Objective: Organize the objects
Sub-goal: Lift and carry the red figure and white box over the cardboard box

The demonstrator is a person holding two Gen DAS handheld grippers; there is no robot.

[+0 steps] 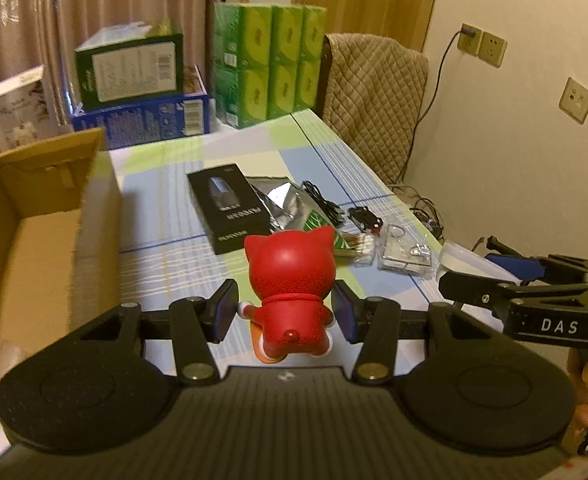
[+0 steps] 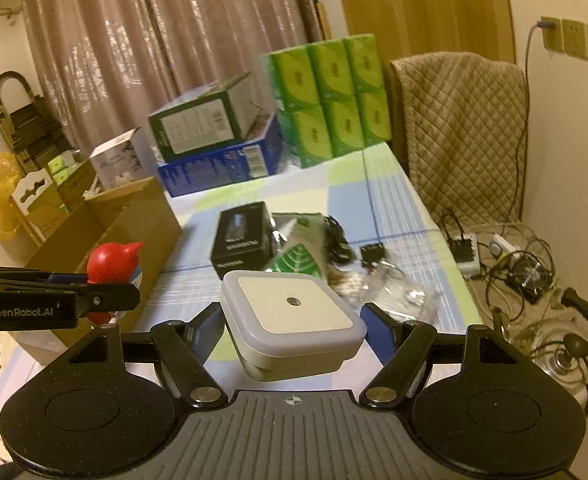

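Left gripper (image 1: pixel 285 312) clamps a red plastic cat figurine (image 1: pixel 290 292) above the checked tablecloth (image 1: pixel 166 208), beside the open cardboard box (image 1: pixel 34 232) on the left. Right gripper (image 2: pixel 294 330), spread wider, clasps a square white plastic night-light (image 2: pixel 294 320) near the black carton (image 2: pixel 244 240).

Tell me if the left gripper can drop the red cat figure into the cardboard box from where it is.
Probably yes. The left gripper holds the red cat figure above the table, and the cardboard box sits just to its left, top open, with nothing between them.
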